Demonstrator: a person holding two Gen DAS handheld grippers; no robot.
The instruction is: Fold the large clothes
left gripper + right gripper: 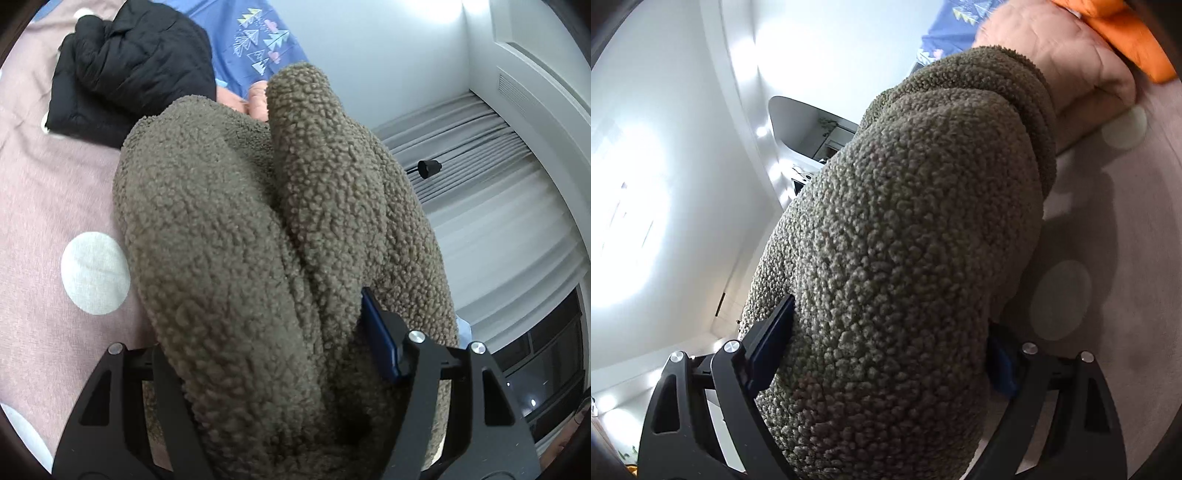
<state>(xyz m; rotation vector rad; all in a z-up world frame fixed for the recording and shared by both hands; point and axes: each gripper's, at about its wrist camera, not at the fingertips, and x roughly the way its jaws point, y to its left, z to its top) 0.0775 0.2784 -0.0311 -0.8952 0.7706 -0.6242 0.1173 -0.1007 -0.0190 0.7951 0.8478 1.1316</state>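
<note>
A thick olive-brown fleece garment (240,229) fills the left wrist view, bunched in folds and lifted above the pink bed sheet (44,192). My left gripper (273,354) is shut on a thick bundle of it; only the right blue pad (380,336) shows, the left one is buried in fleece. In the right wrist view the same fleece garment (905,240) hangs in front of the camera. My right gripper (886,354) is shut on it, with blue pads (774,339) pressed against both sides.
A black padded jacket (129,70) lies on the sheet at the far left, next to a blue printed garment (255,40). A peach quilted garment (1071,62) and an orange one (1126,37) lie behind. Grey curtains (461,147) and a white wall stand beside the bed.
</note>
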